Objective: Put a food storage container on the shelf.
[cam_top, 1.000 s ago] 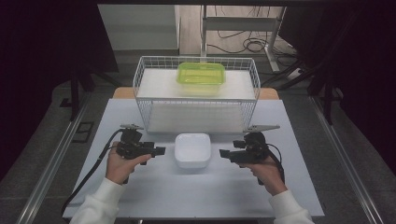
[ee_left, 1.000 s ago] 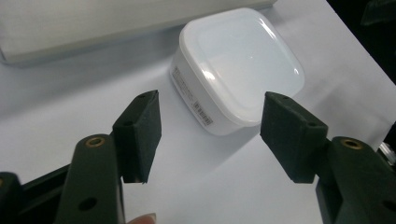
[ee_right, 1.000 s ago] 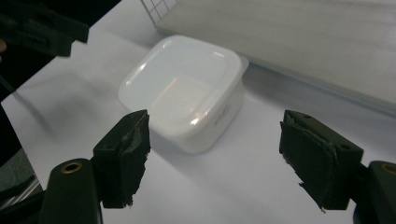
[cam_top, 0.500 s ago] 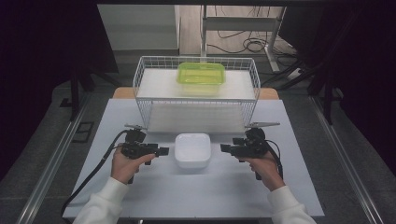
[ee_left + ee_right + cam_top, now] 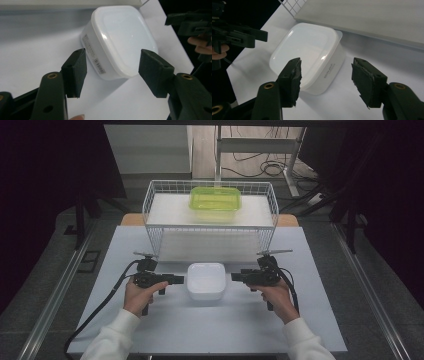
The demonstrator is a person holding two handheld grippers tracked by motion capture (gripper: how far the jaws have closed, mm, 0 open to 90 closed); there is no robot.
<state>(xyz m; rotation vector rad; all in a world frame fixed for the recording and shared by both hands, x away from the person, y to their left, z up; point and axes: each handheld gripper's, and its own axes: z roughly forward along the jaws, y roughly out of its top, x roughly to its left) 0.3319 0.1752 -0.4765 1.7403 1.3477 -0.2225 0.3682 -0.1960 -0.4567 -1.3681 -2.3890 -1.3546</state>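
A white lidded plastic container (image 5: 205,280) sits on the white table between my two grippers. My left gripper (image 5: 179,279) points at its left side, jaws open, a short gap from it; in the left gripper view the container (image 5: 120,37) lies just beyond the open gripper (image 5: 113,68). My right gripper (image 5: 234,276) faces the container's right side, also open and apart from it. In the right gripper view the container (image 5: 308,53) lies ahead of the open gripper (image 5: 325,81), and the left gripper (image 5: 249,37) shows behind it.
A white wire basket (image 5: 210,222) stands at the back of the table, holding a green lidded container (image 5: 215,202) on a white slab. The table's front edge (image 5: 210,351) is near the person's white sleeves. Dark floor and cables surround the table.
Both grippers have moved inward toward the white container from either side, narrowing the gaps. The container has not moved.
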